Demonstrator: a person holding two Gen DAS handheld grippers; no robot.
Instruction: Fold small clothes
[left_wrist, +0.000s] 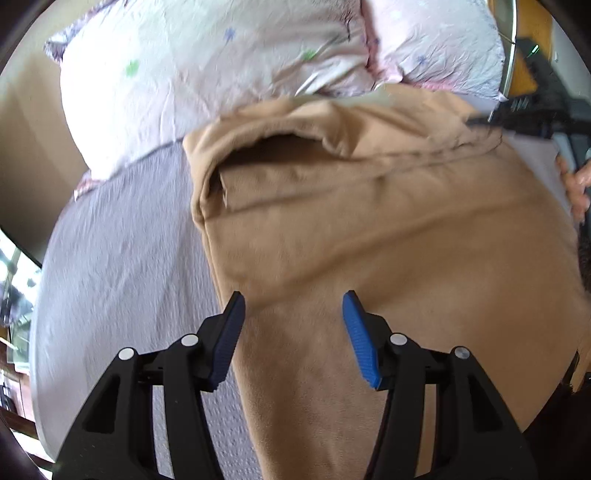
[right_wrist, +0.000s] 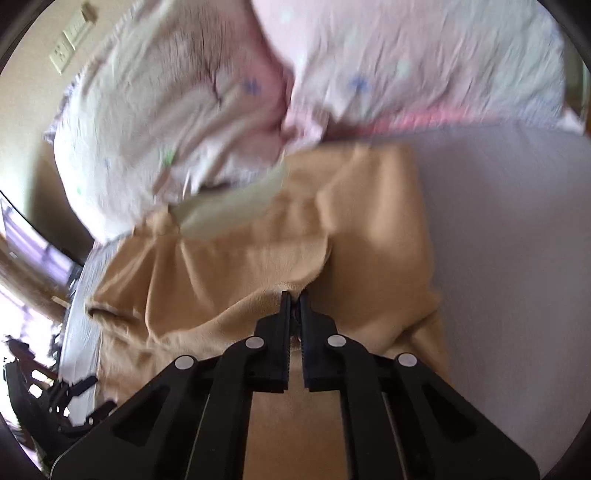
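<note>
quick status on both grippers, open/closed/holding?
Left gripper: open, above the tan garment, holding nothing.
Right gripper: jaws closed, pinching a fold of the tan garment.

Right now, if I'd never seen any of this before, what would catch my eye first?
Probably the big tan fleece garment spread over the pale lilac bedsheet, filling the middle of both views. Next, the right gripper, its black jaws pinched shut on a fold of that cloth, while the left gripper hangs above it with blue-padded jaws wide apart. Behind lie crumpled pink floral pillows.
</note>
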